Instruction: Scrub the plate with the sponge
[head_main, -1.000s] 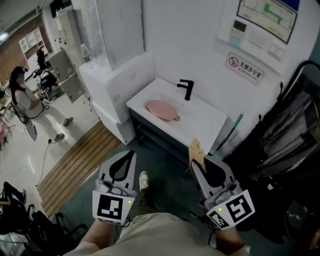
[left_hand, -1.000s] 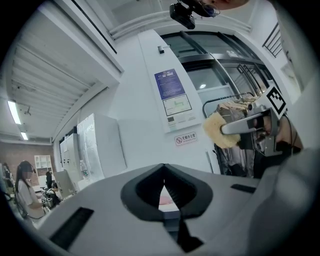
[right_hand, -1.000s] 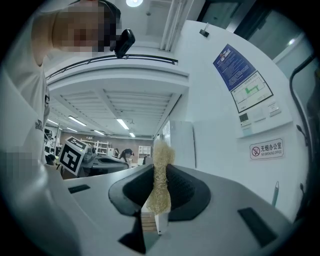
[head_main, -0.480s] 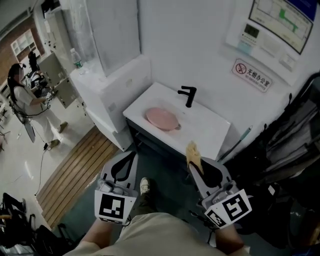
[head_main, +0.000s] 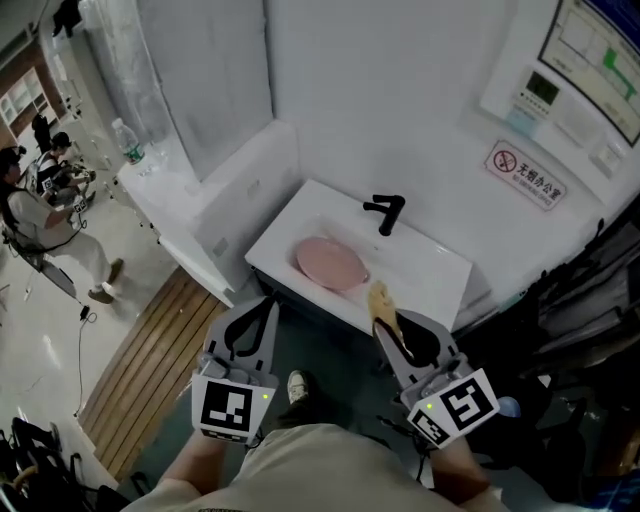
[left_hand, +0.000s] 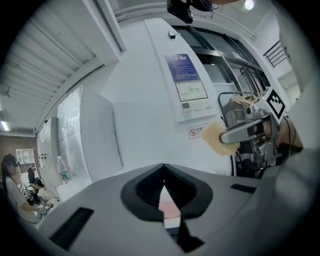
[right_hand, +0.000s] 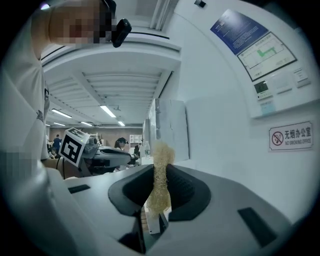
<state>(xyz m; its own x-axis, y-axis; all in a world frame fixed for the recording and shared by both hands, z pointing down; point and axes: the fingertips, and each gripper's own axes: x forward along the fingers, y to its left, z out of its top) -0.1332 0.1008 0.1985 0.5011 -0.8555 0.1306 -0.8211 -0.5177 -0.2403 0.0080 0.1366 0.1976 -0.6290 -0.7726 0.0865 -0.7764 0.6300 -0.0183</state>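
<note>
left tool (head_main: 265, 306) lower left of centre, held level, jaws closed on nothing, pink plate (head_main: 330, 263) mid-frame lying flat in white bench (head_main: 440, 268) basin, right tool (head_main: 384, 320) lower right of centre, held level, clamped on yellow sponge (head_main: 379, 298)

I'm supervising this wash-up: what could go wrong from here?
The sponge is pinched only at one end by the right hand-held gripper, so hard pressing might bend it or pull it out. The plate lies unheld in the sink, and the shut left hand-held gripper is not on it, so it could slide toward the faucet.
</note>
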